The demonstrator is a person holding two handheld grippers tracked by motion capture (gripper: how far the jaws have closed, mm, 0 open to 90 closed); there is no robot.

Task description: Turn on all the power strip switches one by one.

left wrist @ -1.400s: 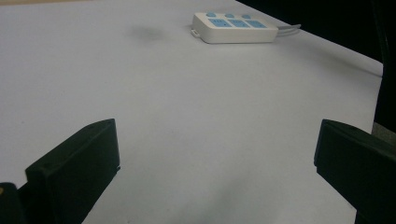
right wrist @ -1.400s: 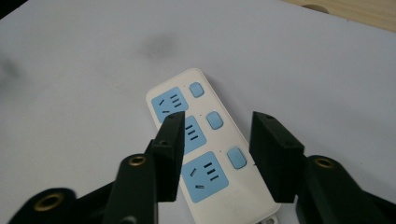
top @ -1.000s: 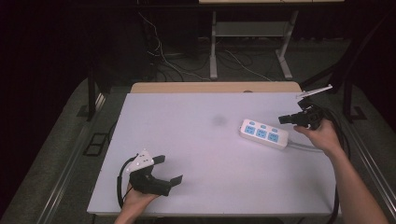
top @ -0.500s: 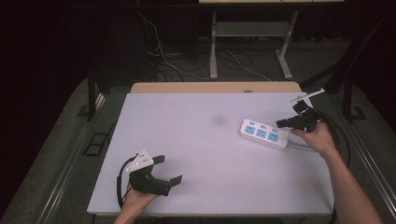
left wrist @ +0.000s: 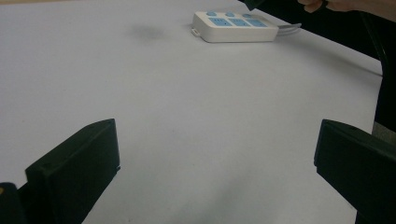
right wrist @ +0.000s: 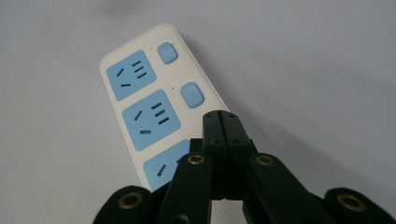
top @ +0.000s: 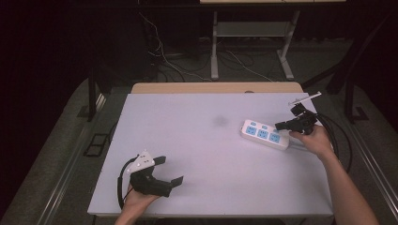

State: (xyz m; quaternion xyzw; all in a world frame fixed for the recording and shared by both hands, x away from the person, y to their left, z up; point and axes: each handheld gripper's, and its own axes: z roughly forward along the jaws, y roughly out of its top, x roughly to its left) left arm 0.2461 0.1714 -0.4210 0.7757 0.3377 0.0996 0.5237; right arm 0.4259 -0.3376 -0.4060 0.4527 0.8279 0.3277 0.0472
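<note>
We judge the step in hand to be the approach to a rocker switch on the power strip (top: 265, 135), a white three-outlet unit with blue socket faces and blue buttons that lies flat on the right half of the white table (top: 197, 140), its cable end toward the right edge. The right gripper (right wrist: 221, 122) has its jaws pressed together with nothing between them, forming a single blunt tip. In the right gripper view this tip sits over the cable end of the strip, beside the nearest socket and just short of the middle button (right wrist: 192, 94); we cannot tell whether it touches the casing. In the high view the same gripper (top: 281, 125) hovers at the right end of the strip. The left gripper (top: 170, 171) rests at the near left of the table, well apart from the strip, jaws spread wide and empty. The next move, in our judgement, calls for lowering the closed tip squarely onto one button and pressing straight down. Because the strip is light and unrestrained, an off-centre push could slide or tip it; the left gripper may be needed to steady the far end.
</note>
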